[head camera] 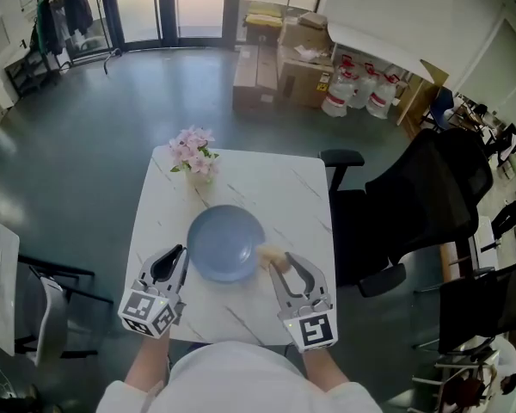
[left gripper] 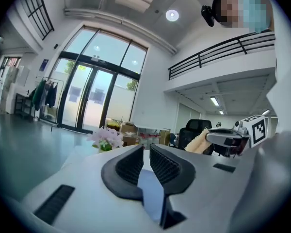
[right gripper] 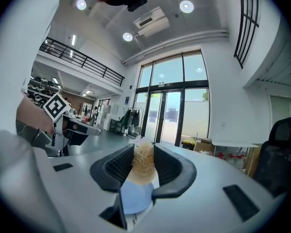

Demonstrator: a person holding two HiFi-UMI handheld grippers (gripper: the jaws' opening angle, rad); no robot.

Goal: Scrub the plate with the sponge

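Coats (head camera: 60,11) on a rack at far left, well apart from the work. Nearer, left gripper (head camera: 177,255) at the left rim of the blue plate (head camera: 226,243), jaws nearly together and clamped on that rim, blue edge pinched between the ribbed pads (left gripper: 128,166). Behind the plate, on the white marble table (head camera: 275,188), pink flowers (head camera: 193,151) in a small pot near the far left corner, apart from the plate. Plate itself over the table's near half, between the two grippers. At its right rim, tan fibrous sponge (head camera: 271,255), touching or just above the plate, cannot tell which, squeezed between the jaws of the right gripper (head camera: 281,261). Right of the table, black office chair (head camera: 413,205), armrest just beside the table edge. Farther back, cardboard boxes (head camera: 279,58) and water jugs (head camera: 361,89) on the floor.
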